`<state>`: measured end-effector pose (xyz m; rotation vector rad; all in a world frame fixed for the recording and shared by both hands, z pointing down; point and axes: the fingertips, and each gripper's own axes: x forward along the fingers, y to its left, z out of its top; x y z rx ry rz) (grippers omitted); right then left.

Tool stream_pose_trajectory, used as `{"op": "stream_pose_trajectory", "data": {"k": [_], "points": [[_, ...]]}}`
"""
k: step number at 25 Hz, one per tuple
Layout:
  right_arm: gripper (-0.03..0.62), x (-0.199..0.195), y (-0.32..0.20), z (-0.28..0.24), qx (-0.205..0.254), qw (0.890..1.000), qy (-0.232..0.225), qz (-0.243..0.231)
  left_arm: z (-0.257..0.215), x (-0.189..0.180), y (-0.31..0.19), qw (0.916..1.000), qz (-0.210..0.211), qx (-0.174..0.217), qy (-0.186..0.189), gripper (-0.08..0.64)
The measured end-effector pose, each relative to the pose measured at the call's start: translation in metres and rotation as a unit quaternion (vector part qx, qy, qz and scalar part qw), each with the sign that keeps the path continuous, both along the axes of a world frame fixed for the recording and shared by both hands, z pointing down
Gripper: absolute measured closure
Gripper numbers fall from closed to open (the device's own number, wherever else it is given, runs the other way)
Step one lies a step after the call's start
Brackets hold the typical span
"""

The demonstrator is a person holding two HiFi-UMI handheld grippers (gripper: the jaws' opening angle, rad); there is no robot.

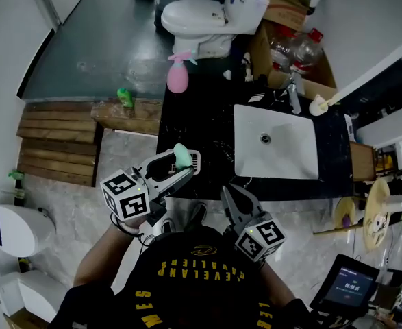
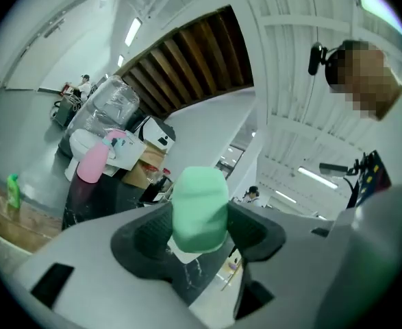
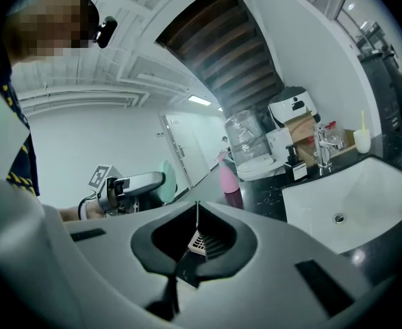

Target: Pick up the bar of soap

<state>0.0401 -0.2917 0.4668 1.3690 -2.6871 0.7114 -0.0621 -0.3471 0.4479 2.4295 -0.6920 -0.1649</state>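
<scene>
The bar of soap [image 1: 181, 155] is pale green and rounded, and my left gripper [image 1: 184, 163] is shut on it, holding it above the black counter's [image 1: 199, 118] near left corner. In the left gripper view the soap [image 2: 199, 210] stands upright between the dark pads [image 2: 146, 237]. A white slotted soap dish [image 1: 196, 160] lies just under it. My right gripper [image 1: 230, 196] hovers at the counter's front edge with its jaws together and nothing in them. Its own view shows the jaws meeting [image 3: 197, 214], with the left gripper [image 3: 135, 184] and soap [image 3: 166, 177] off to the left.
A white sink [image 1: 276, 142] with a faucet [image 1: 293, 96] is set in the counter to the right. A pink spray bottle [image 1: 178, 75] stands at the counter's far left, a toilet [image 1: 194, 16] beyond it. A white cup [image 1: 318, 105] sits by the faucet.
</scene>
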Motion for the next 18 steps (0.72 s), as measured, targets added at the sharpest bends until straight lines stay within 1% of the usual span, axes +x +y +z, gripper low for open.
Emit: {"op": "stream_pose_trajectory", "data": {"k": [3, 7, 10, 12, 15, 18], "points": [[0.574, -0.001, 0.002, -0.002, -0.001, 1.0, -0.003, 0.004, -0.011, -0.006, 0.007, 0.9994, -0.011, -0.007, 0.031, 0.295], [0.574, -0.001, 0.001, 0.0, 0.006, 1.0, 0.0, 0.0, -0.011, -0.007, 0.015, 0.9986, -0.02, -0.021, 0.046, 0.295], [0.574, -0.002, -0.002, -0.004, 0.018, 1.0, -0.006, -0.01, -0.009, -0.002, 0.021, 0.9982, -0.015, -0.028, 0.05, 0.295], [0.574, -0.012, 0.007, -0.013, 0.029, 0.999, -0.011, -0.017, -0.012, -0.008, 0.035, 0.9982, -0.011, -0.027, 0.053, 0.295], [0.574, -0.017, 0.014, -0.021, 0.039, 0.999, -0.012, -0.018, -0.018, -0.01, 0.049, 0.998, -0.004, -0.025, 0.059, 0.295], [0.574, -0.015, 0.014, -0.021, 0.04, 0.999, -0.01, -0.018, -0.019, -0.005, 0.056, 0.9982, 0.008, -0.022, 0.056, 0.295]]}}
